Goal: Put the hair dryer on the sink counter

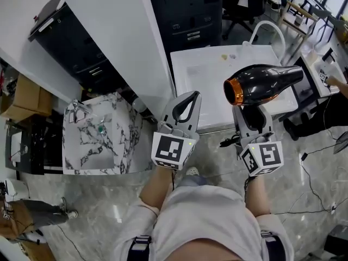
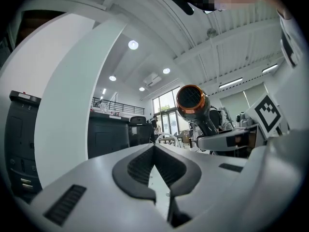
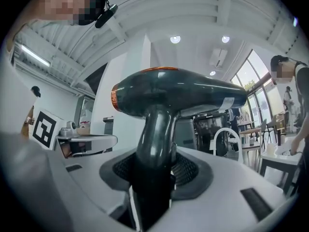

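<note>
Standing on a shiny grey floor (image 1: pixel 98 211), the person shows only as pale shorts (image 1: pixel 209 216) and two bare arms. The rest is cut off by the bottom edge of the head view.

The left gripper (image 1: pixel 191 95) has its two jaws pressed together with nothing in them.

The right gripper (image 1: pixel 252 110) is clamped on the handle of the hair dryer (image 1: pixel 263 83). In the right gripper view the handle comes up from between the jaws, and the fat black barrel sits across its top. The bottom end of the handle is hidden down inside the claw. In the head view the handle cannot be seen at all.

The hair dryer is up in the air, over the near edge of the white table (image 1: pixel 206 75) and close to its near right corner. Its long body lies flat and runs from side to side, along that edge. The wide end with the orange ring points at the left gripper. The thin end points right and a little away. The barrel covers part of the table's right side.

Left of the left gripper is a marble counter (image 1: pixel 119 145) with a small green thing on it that is too small to make out. Past the table's far right corner stands a white bent pipe (image 1: pixel 272 29). Farther back are a white wall (image 1: pixel 119 42) and black cabinets (image 1: pixel 185 10).
</note>
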Motion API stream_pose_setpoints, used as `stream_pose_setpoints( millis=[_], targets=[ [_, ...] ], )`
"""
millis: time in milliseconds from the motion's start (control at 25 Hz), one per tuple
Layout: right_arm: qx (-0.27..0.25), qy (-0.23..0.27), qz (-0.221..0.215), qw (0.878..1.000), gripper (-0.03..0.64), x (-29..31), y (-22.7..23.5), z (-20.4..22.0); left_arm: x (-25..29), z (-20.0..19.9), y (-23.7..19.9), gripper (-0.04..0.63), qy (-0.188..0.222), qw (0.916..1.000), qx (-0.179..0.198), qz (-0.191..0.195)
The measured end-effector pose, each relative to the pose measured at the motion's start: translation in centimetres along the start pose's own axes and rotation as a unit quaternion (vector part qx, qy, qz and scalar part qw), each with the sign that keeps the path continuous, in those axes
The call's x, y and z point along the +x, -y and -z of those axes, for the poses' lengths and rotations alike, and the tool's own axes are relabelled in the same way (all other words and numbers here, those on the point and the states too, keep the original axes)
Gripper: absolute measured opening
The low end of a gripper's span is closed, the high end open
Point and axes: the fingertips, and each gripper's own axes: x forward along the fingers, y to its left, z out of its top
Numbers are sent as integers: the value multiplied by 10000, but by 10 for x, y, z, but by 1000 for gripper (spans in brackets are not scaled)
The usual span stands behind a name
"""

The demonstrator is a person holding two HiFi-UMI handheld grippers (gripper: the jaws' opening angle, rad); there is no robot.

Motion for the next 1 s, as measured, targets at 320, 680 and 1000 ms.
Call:
stream_pose_setpoints(
  millis=[320,680,1000],
  targets=[
    [82,-210,101,9997,187,33,-6,13,11,14,-28,11,-44,9999,-107,104],
    [123,-447,-124,9988,187,96,11,28,48,27,-58,11,-144,9998,-144,-44],
    [433,-805,-479,9947,187,183,35,56,105,44,-106,11,-263,9991,-176,-289]
  ],
)
